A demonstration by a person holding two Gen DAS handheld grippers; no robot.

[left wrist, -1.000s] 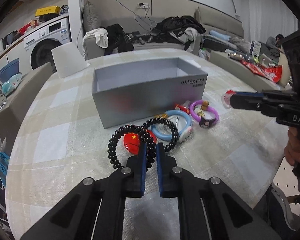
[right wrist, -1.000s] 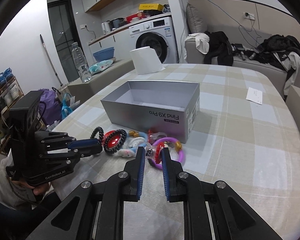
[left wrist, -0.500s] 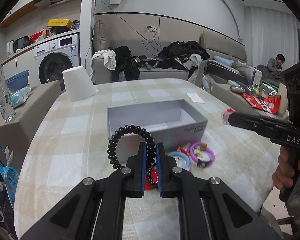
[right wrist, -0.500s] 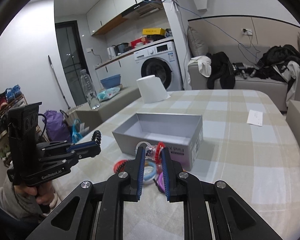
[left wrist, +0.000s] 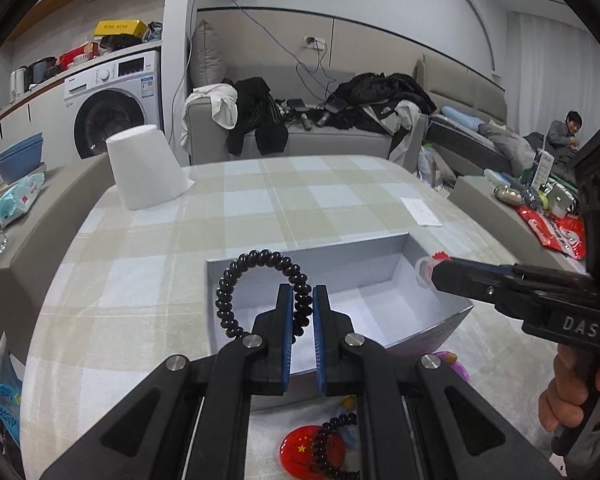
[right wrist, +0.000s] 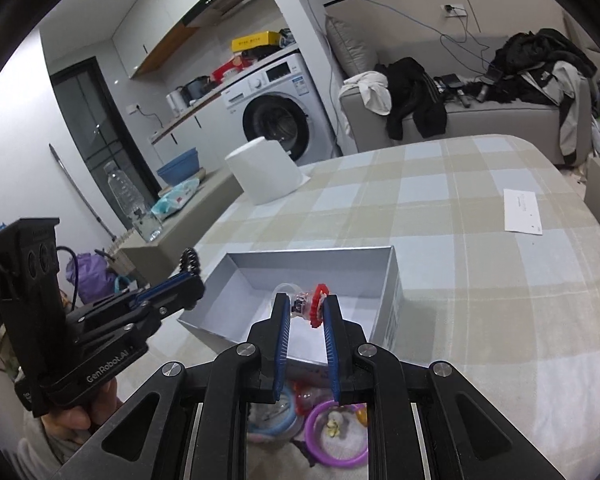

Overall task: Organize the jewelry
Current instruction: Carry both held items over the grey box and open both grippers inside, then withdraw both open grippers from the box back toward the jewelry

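Left gripper: fingers narrow, pinching black bead bracelet over box, frame centre.
Right gripper: fingers narrow, holding red-trimmed clear charm above box interior.
Next, I judge: I lower both inside the walls, then open, so nothing bounces onto the tabletop.

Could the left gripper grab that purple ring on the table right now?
Probably not yet. The left gripper is already shut on the black bead bracelet above the grey box, and the purple ring lies on the box's near side, below both grippers.
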